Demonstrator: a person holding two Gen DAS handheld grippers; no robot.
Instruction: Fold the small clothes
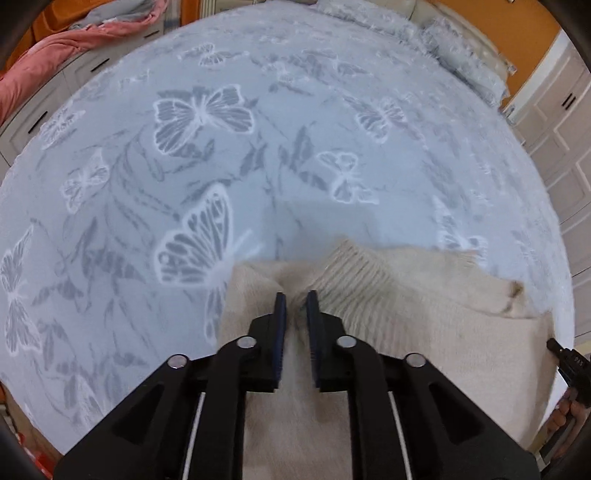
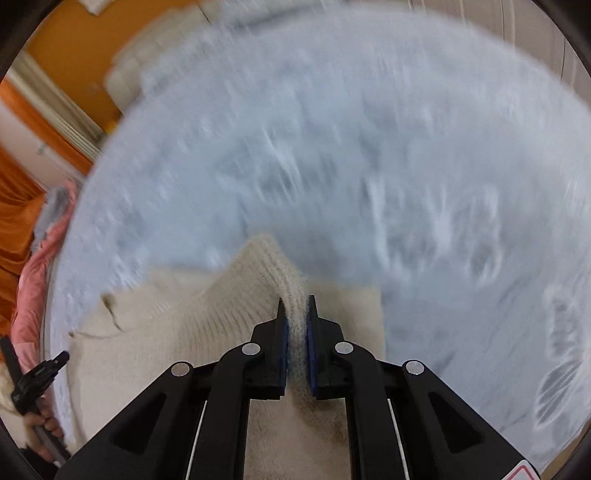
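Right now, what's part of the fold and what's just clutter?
Part of the job:
- cream knit sweater, on the bed
- left gripper, fingers pinching its fabric
- right gripper, fingers clamped on its ribbed edge

Lying about:
- butterfly bedspread, only the work surface
- pink blanket on the cabinet

A cream ribbed-knit sweater (image 1: 406, 314) lies on a pale blue bedspread (image 1: 258, 166) patterned with white and grey butterflies and leaves. Black grippers carry dark blue pads (image 1: 281, 321). Pink bedding (image 1: 74, 44) lies against orange walls (image 1: 546, 22).
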